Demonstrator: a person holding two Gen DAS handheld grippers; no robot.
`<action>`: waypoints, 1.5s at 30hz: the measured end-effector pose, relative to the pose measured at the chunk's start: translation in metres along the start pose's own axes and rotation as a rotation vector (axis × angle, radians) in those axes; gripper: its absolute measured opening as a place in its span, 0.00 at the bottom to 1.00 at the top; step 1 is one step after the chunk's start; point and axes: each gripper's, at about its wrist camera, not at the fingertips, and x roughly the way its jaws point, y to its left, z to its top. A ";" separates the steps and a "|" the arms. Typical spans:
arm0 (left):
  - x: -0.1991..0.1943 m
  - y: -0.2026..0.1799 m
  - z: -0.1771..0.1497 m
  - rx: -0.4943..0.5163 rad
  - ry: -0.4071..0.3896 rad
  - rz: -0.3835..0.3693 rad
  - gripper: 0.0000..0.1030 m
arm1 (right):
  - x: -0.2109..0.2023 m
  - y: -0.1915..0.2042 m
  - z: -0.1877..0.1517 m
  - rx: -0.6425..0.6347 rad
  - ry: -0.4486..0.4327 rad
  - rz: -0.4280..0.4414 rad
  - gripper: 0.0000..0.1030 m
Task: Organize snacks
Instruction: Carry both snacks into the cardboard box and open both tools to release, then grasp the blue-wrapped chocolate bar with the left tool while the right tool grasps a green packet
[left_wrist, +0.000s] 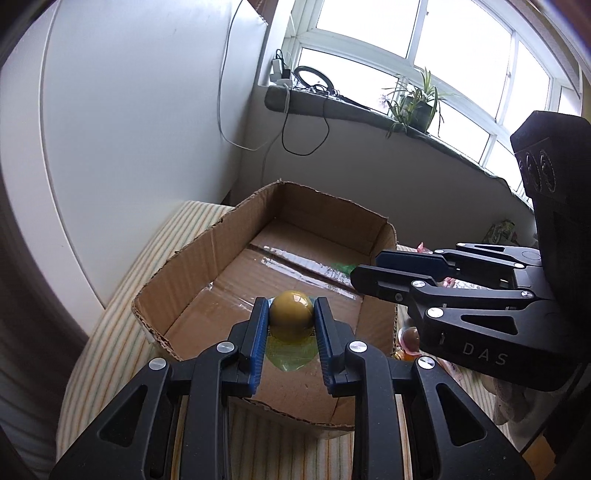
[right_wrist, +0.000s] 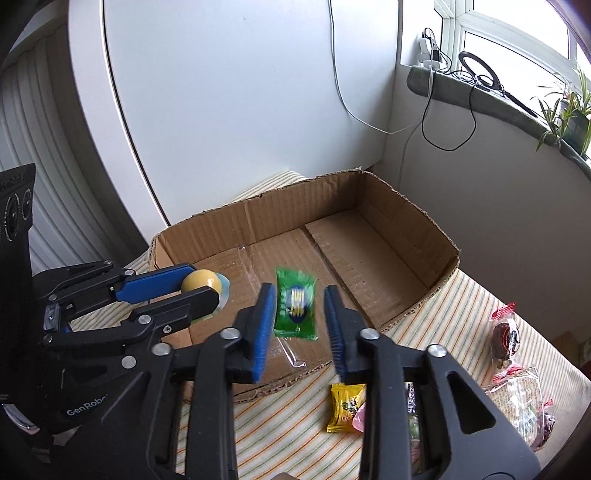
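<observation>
My left tool (left_wrist: 291, 325) clamps the yellow ball snack (left_wrist: 290, 313) over the cardboard box (right_wrist: 402, 212) – it could roll out if I ease off. My right tool (right_wrist: 300, 314) gapes; the green packet (right_wrist: 296, 303) between its pads, untouched, may land askew.

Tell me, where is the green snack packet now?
In the right wrist view, the green snack packet is between the open jaws of the right claw, untouched and blurred, above the cardboard box.
</observation>
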 end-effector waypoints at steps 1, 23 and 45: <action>0.000 0.000 0.000 -0.003 0.002 0.002 0.24 | -0.001 -0.001 -0.001 0.002 -0.003 -0.002 0.45; -0.004 -0.059 -0.003 0.064 0.031 -0.079 0.45 | -0.092 -0.091 -0.090 0.137 0.029 -0.117 0.57; 0.047 -0.153 -0.037 0.184 0.189 -0.202 0.45 | -0.111 -0.141 -0.190 0.307 0.080 -0.085 0.49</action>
